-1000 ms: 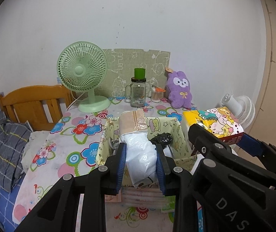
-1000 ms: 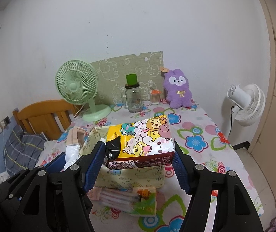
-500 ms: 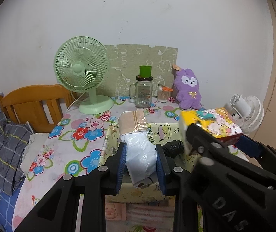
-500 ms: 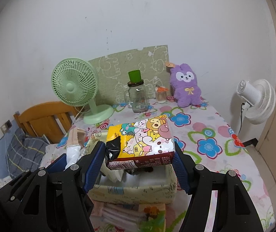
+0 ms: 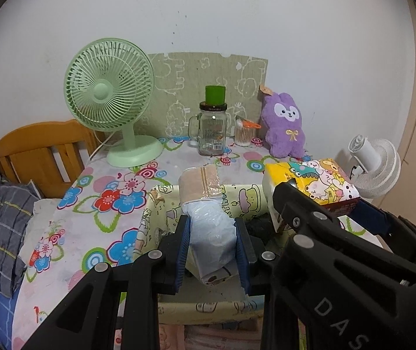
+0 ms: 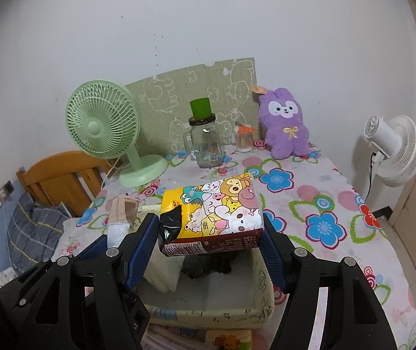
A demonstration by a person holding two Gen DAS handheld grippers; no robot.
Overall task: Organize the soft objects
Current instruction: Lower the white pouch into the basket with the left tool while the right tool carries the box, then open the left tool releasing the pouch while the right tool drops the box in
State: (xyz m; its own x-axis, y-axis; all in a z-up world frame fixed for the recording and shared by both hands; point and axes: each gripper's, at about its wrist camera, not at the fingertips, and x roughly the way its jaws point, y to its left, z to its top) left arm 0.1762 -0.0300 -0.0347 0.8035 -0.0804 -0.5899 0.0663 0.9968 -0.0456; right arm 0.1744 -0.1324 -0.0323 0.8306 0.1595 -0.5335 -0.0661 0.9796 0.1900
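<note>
Glossy plastic tissue pack [image 6: 218,213]; fuzzy plush rabbit [image 6: 286,122].

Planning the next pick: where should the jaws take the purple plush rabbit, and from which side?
Likely across the torso of the purple plush rabbit, from the front. It sits upright with its back against the green board and wall, so the rear is blocked. The ears look narrower and floppier; the cotton-swab jar crowds its left.
</note>
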